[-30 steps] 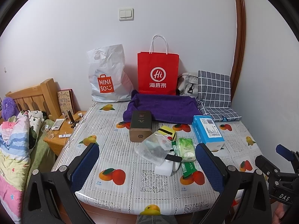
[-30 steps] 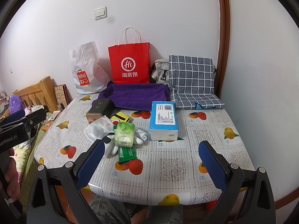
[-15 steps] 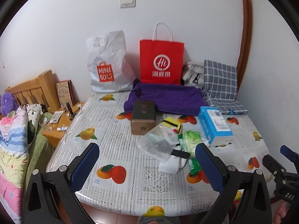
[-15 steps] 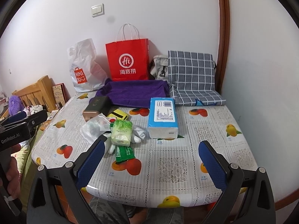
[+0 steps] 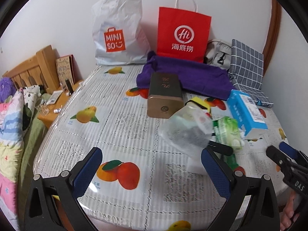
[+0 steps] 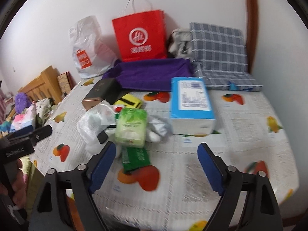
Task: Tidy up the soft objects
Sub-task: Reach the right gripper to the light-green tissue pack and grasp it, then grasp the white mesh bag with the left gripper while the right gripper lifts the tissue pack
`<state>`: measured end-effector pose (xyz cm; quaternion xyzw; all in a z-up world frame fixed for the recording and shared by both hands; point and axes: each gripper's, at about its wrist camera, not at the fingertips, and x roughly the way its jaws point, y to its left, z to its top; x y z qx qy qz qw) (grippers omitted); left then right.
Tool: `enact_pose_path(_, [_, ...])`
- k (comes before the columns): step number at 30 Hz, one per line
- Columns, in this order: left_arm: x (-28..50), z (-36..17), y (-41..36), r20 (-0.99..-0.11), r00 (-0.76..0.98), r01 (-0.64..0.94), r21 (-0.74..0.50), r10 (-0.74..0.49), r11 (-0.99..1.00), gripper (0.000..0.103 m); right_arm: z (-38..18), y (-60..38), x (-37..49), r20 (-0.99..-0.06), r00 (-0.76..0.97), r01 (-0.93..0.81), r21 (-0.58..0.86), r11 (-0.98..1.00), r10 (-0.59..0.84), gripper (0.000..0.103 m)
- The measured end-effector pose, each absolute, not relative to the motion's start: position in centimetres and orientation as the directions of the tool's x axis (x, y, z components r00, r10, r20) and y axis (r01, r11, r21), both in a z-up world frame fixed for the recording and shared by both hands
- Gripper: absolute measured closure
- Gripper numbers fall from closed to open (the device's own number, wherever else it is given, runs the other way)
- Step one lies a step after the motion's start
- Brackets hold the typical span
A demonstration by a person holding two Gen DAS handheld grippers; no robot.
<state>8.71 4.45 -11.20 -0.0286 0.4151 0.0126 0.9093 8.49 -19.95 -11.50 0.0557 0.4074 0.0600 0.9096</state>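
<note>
Here both grippers hang above the near edge of the table (image 5: 119,119), neither touching anything. The left gripper (image 5: 151,165) has its jaws spread wide and empty. The right gripper (image 6: 156,161) is also empty; its jaws have just been narrowing but are well apart, with nothing between them.

The soft things lie in a loose heap about mid-table, toward the right edge in the left view: a clear bag (image 5: 187,124), a light green pack (image 6: 131,128) resting on a white glove (image 6: 156,128), and a dark green pack (image 6: 135,158) just nearer the near edge. A blue tissue box (image 6: 190,105) stands just beside the heap. A brown box (image 5: 164,94) lies behind it, its far end on a purple towel (image 5: 192,76) spread along the far edge, in front of a red bag (image 5: 182,35) and a white bag (image 5: 118,30).

Risk, as a judgement: the heap overlaps, so a pinch on one pack may drag the glove or clear bag along. The clear bag is slippery and thin; the pads may close on film only and let it slide out. The grippers are near one another and could collide over the heap.
</note>
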Motion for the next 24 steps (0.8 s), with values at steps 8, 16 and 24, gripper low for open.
enact_pose_path(8, [10.7,-13.5,6.6,-0.772,0.635,-0.061,-0.077,-0.021,0.995,0.000,-14.4,-16.9,13.2,-0.772,0.603,-0.080,0.195,0.978,0.203,0.021])
enact_pose_path(16, [12.1,-15.2,7.5,-0.789,0.612,-0.046,-0.108,-0.057,0.993,0.000,-17.5,-16.1,16.6,-0.814,0.541,-0.033,0.230,0.973,0.211,0.021])
enact_pose_path(24, [13.5,-16.2,7.3,-0.797,0.596,-0.020,-0.134,-0.095,0.991,0.000,-18.0,-15.5,17.3,-0.802,0.561,-0.077,0.196,0.978,0.205,0.049])
